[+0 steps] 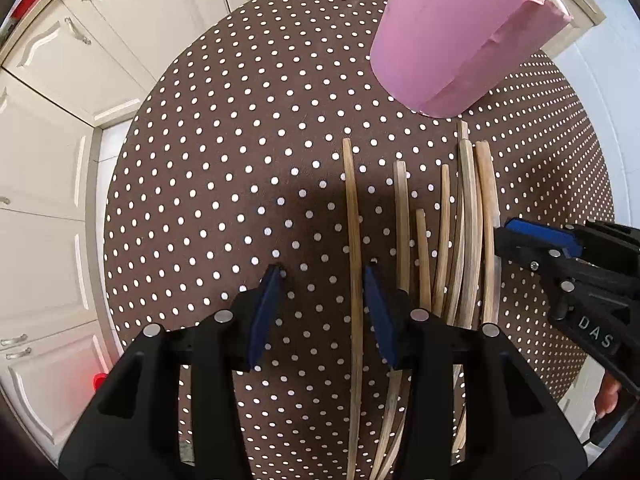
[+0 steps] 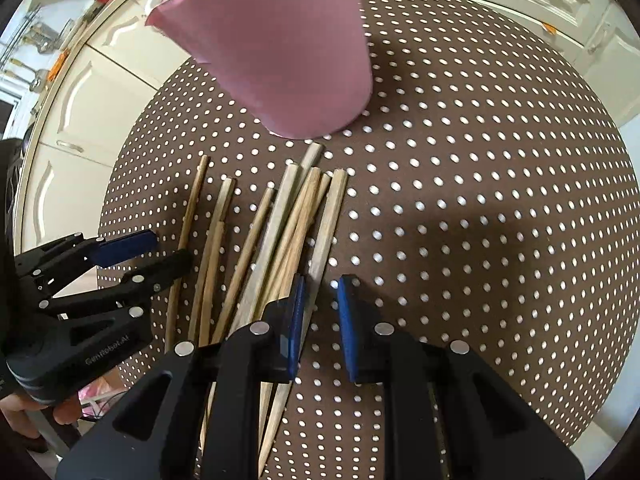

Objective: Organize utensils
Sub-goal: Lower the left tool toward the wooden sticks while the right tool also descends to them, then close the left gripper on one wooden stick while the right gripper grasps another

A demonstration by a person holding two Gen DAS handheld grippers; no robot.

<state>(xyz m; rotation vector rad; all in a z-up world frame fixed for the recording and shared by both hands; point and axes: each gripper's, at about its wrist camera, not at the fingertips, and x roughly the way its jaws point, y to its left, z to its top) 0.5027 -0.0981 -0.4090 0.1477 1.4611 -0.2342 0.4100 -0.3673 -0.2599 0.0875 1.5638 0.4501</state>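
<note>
Only one container shows: a pink cup (image 1: 456, 36) standing at the far side of the round tabletop (image 1: 224, 152). Its rim is cut off by the frame in both views, so what it holds cannot be told.

Just near of the cup's base lie the chopsticks (image 1: 468, 232), wooden sticks side by side, running from near to far with their blunt ends toward the cup. One long stick (image 1: 354, 240) lies apart at the left of the bunch; in the right wrist view the right-hand sticks overlap and cross one another (image 2: 296, 232).

In the left wrist view the left gripper (image 1: 322, 280) hangs over the near part of the sticks, jaws wide apart, with the lone stick running between the blue pads and no contact visible. The right gripper (image 1: 536, 240) comes in from the right edge at the rightmost stick. In its own view the right gripper (image 2: 320, 292) is partly open, a narrow gap between the pads, gripping nothing, its left pad over the edge of the bunch. The left gripper (image 2: 128, 252) appears there at the left edge.

A brown cloth with white dots covers the tabletop. Cream cabinets (image 1: 80, 80) with metal handles stand beyond it.
</note>
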